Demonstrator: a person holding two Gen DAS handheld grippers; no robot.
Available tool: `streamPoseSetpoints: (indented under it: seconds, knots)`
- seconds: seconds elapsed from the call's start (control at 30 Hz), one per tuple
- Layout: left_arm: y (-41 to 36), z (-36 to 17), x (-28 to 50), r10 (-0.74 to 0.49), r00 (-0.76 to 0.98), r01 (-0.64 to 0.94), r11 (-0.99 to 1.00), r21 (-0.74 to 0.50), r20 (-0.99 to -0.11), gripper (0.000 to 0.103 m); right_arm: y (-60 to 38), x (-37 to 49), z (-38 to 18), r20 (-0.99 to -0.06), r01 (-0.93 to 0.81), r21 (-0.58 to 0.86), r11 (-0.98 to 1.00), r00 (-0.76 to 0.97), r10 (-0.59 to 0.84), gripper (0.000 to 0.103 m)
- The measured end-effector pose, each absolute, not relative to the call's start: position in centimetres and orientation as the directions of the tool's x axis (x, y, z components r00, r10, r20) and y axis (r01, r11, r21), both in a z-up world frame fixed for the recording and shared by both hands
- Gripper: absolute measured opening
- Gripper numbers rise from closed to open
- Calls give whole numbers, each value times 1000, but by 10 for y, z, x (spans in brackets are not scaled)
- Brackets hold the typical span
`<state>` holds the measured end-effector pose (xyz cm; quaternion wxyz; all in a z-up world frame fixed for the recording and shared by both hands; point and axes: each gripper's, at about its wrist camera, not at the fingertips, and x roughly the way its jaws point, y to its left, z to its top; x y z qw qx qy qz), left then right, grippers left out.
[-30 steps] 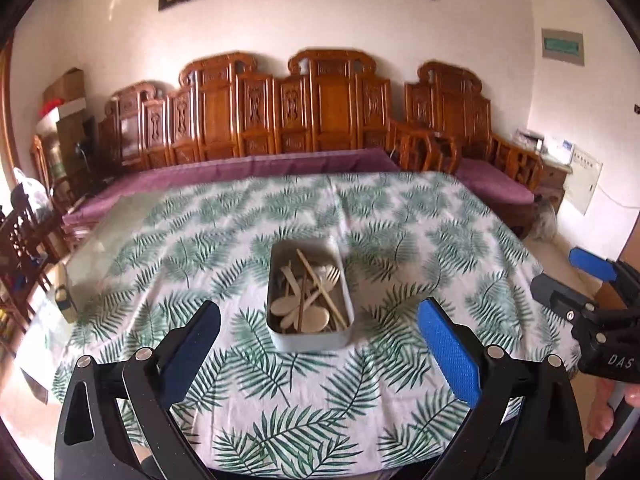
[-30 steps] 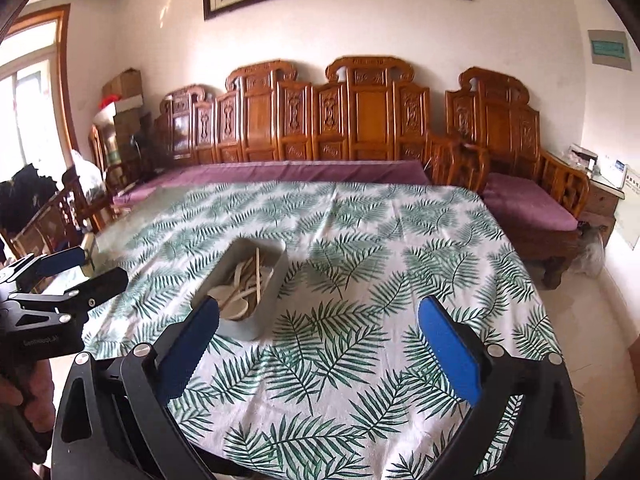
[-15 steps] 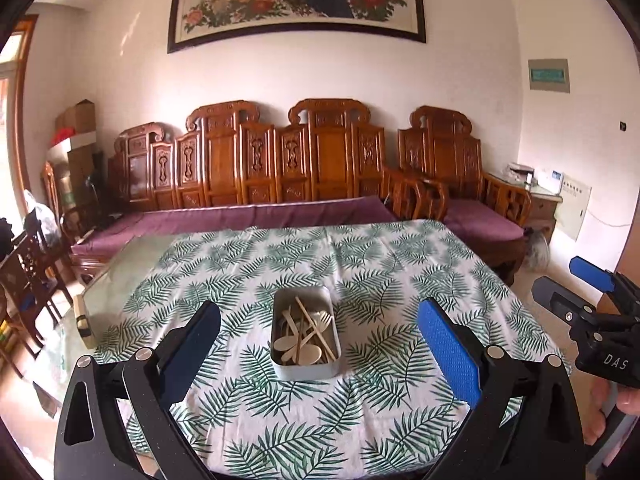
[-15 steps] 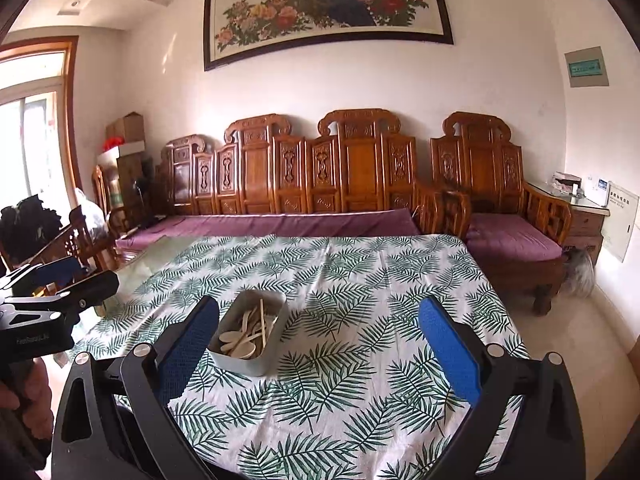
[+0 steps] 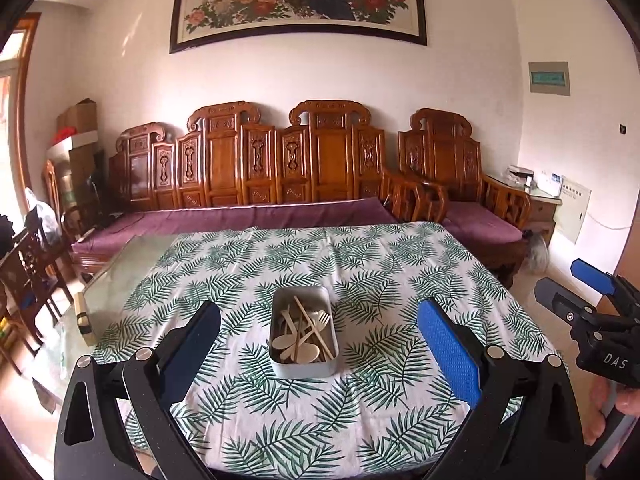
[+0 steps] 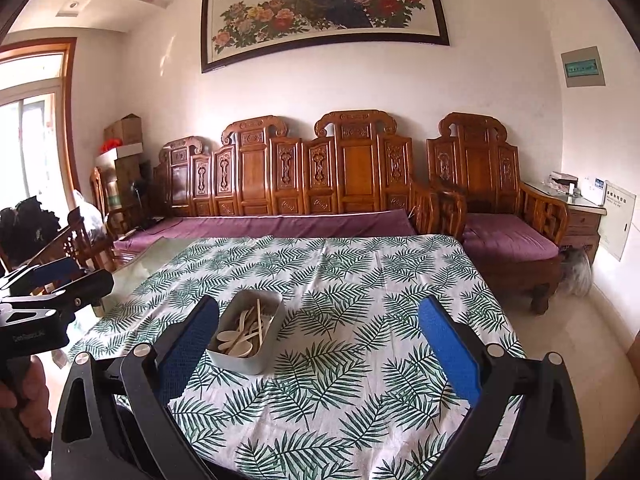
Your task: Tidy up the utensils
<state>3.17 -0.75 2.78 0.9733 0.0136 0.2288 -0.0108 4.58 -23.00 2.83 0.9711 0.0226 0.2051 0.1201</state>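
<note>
A grey rectangular tin point(image 5: 304, 364) point(image 6: 260, 356) on the leaf-print tablecloth point(image 5: 360, 280) holds several pale wooden utensils point(image 5: 302, 332) point(image 6: 242, 334), spoons, forks and sticks piled loosely. My left gripper point(image 5: 320, 344) is open, well back from the tin and above the table's near edge, with nothing between its blue pads. My right gripper point(image 6: 318, 344) is open too, the tin showing just inside its left finger. Each gripper appears at the edge of the other's view: the right gripper point(image 5: 592, 292) and the left gripper point(image 6: 60, 276), held by a hand.
Bare glass tabletop point(image 5: 120, 272) lies left of the cloth, with a small box point(image 5: 84, 320) near its edge. A carved wooden sofa point(image 5: 280, 168) with purple cushions stands behind the table, a wooden armchair point(image 6: 500, 208) at right, dining chairs point(image 5: 28, 264) at left.
Both grippers have pulled back and tilted up: the tin looks smaller and farther, and more wall and the painting show. Both stayed open and empty.
</note>
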Motion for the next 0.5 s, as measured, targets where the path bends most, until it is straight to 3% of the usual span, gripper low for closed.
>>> streamPoseSetpoints:
  seconds: [0.5]
  knots:
    - [-5, 23, 31, -17, 893, 24, 1000, 9, -450, 95, -233, 46, 27, -394, -225, 91, 970, 887, 242, 100]
